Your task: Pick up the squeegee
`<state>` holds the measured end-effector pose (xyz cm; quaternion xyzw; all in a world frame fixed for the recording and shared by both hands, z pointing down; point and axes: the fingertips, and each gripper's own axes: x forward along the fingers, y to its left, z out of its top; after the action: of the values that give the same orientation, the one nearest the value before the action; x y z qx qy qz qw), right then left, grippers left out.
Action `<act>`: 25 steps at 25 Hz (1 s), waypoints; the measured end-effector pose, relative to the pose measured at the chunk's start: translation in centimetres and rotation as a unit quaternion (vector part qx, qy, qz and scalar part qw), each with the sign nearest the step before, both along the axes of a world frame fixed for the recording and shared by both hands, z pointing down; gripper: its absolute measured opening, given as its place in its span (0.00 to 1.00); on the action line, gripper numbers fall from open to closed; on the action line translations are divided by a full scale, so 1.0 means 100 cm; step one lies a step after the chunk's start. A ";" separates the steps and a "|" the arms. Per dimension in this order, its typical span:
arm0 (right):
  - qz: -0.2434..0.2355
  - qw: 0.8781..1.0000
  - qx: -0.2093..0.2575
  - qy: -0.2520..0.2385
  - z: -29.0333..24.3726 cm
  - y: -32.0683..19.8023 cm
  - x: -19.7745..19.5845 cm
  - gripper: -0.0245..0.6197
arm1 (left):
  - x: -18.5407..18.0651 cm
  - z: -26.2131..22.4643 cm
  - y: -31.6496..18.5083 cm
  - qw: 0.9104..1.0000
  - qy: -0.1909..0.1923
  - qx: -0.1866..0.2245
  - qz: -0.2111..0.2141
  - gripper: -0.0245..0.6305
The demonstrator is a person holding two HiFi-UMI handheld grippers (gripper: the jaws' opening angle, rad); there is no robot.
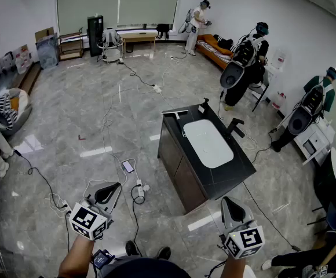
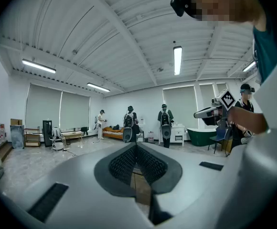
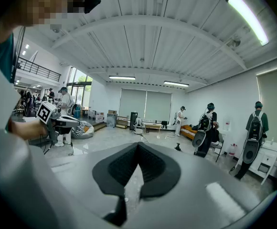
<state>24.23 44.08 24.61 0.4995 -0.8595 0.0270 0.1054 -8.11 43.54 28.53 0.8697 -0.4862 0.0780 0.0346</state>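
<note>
A dark vanity cabinet with a white basin stands on the marble floor ahead of me. On its far left corner lies a pale, bar-shaped tool that looks like the squeegee. A black faucet rises at the basin's right. My left gripper is low at the left and my right gripper low at the right, both well short of the cabinet. The left gripper has its jaws together with nothing between them. The right gripper is likewise shut and empty.
Cables, a phone and a plug strip lie on the floor between me and the cabinet. Several people with gear stand along the far and right walls. A sofa and a bench line the back.
</note>
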 end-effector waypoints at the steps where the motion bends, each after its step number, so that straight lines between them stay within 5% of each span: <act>1: 0.000 1.000 -0.001 -0.001 0.001 -0.001 -0.001 0.05 | 0.000 0.001 -0.001 1.000 0.000 -0.001 0.001 0.05; 19: 0.023 1.000 -0.010 -0.007 0.018 -0.026 -0.042 0.05 | -0.033 0.016 -0.037 1.000 0.005 -0.006 0.030 0.05; 25: 0.016 0.999 -0.024 -0.046 0.025 -0.033 -0.068 0.05 | -0.048 0.017 -0.050 0.999 0.005 -0.006 0.044 0.05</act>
<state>17.46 40.79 27.10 0.5084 -0.8545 0.0725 0.0774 -12.87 38.57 30.20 0.8903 -0.4470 0.0781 0.0384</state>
